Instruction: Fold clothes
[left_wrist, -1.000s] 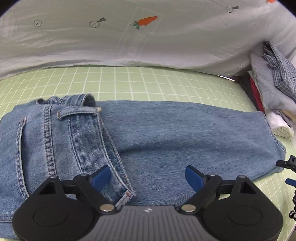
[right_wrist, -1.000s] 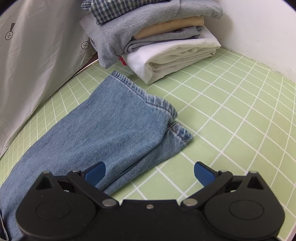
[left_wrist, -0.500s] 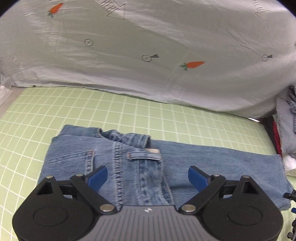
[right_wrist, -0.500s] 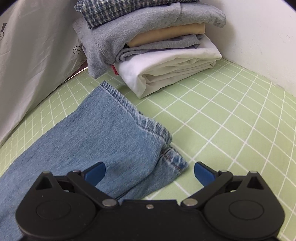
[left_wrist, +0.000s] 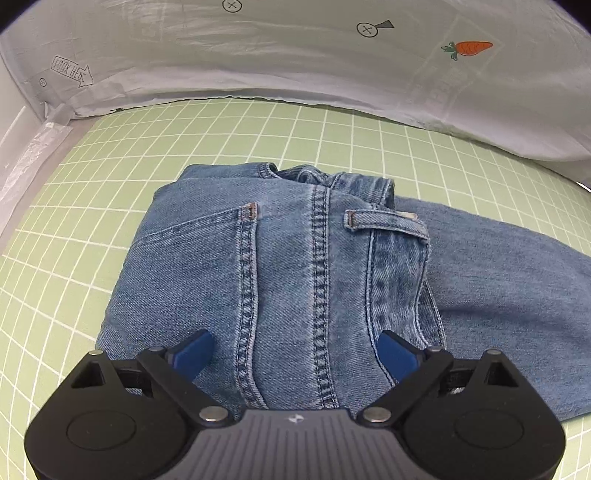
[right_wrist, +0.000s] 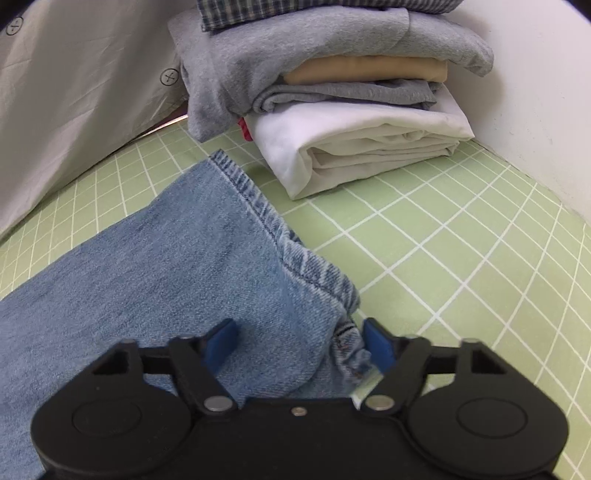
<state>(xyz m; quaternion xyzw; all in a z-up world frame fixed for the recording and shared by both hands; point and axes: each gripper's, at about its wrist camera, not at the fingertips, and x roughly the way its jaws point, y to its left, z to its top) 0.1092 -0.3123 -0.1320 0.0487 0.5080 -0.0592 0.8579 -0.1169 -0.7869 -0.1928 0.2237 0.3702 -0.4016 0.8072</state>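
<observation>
Left wrist view: jeans (left_wrist: 295, 266) lie on the green grid mat (left_wrist: 92, 206) covering the table, waist end toward the cam, legs running off to the right. Left gripper (left_wrist: 295, 354) has its blue tips wide apart over the seat/back pocket area, nothing pinched. Gripper body hides the near edge of the denim, so can't say where it ends. White sheet w/ a carrot print (left_wrist: 332, 74) hangs along the back.

Right wrist view: right gripper (right_wrist: 300, 349) sits over the leg hem (right_wrist: 273, 229), blue tips partway in w/ bunched denim between them; can't tell if they actually press it. Stack of folded clothes (right_wrist: 332, 92) sits just beyond the hem, near a white wall (right_wrist: 535, 92); top of the stack is cut off.
</observation>
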